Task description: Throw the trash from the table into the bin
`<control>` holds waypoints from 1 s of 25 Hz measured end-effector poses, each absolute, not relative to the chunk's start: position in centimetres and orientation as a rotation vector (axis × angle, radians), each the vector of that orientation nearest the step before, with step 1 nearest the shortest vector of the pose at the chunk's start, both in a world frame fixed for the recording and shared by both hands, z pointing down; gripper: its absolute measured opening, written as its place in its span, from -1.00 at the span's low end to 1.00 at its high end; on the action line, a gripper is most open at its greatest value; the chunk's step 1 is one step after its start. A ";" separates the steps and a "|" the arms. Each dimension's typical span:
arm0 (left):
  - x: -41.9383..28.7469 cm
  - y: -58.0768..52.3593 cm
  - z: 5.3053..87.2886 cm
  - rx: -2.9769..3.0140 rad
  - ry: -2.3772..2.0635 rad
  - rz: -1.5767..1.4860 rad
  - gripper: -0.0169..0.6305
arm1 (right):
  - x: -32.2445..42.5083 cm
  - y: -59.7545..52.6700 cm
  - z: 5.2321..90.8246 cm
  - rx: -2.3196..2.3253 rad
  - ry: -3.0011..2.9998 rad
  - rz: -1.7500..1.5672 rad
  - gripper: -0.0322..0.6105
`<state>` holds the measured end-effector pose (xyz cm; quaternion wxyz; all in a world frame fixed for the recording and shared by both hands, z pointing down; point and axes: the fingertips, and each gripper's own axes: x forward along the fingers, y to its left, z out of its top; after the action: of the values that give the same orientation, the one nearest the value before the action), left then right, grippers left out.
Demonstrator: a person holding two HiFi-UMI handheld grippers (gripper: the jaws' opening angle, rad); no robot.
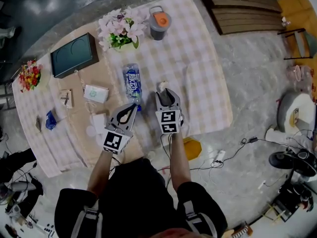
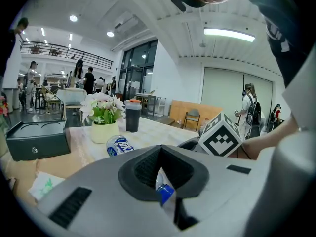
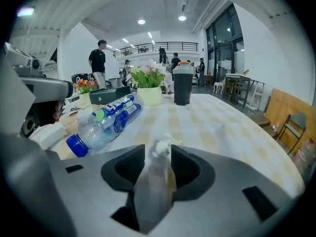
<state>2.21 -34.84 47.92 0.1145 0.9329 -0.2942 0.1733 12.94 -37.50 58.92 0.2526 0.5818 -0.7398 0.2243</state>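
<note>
Plastic bottle (image 1: 132, 82) lies on its side on the checked table (image 1: 208, 73). Its blue label carries white Chinese characters, and its blue cap (image 2: 166, 194) points at the person. Inside, nothing can be made out. Dark tumbler (image 1: 159, 23) has an orange lid. White packet (image 1: 96, 93) has green print, unreadable.

Right gripper (image 1: 167, 92): jaws released, with a crumpled white tissue (image 3: 161, 148) standing between the tips, on the cloth.

Left gripper (image 1: 132, 106): jaws clenched, empty, just beside the cap.

plastic bottle (image 1: 132, 83): clear, blue cap, lying on side | paper wad (image 1: 162, 86): white, crumpled, just beside bottle
</note>
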 end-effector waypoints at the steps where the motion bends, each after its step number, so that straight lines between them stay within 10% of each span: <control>1: 2.2 -34.8 47.9 2.735 -0.859 0.508 -0.94 | 13.0 -37.5 59.1 1.577 -1.997 0.611 -0.37; 7: 2.0 -34.5 47.8 2.743 -0.853 0.510 -0.94 | 13.7 -37.9 59.0 1.606 -1.935 0.571 -0.70; 25: 5.4 -27.7 43.5 2.901 -0.673 0.454 -0.94 | 18.0 -27.7 49.8 1.937 -1.911 0.493 -0.74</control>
<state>5.35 -27.70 43.50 0.0647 0.9610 -0.2229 0.1504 17.97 -27.68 49.85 0.1872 0.6881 -0.6788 0.1752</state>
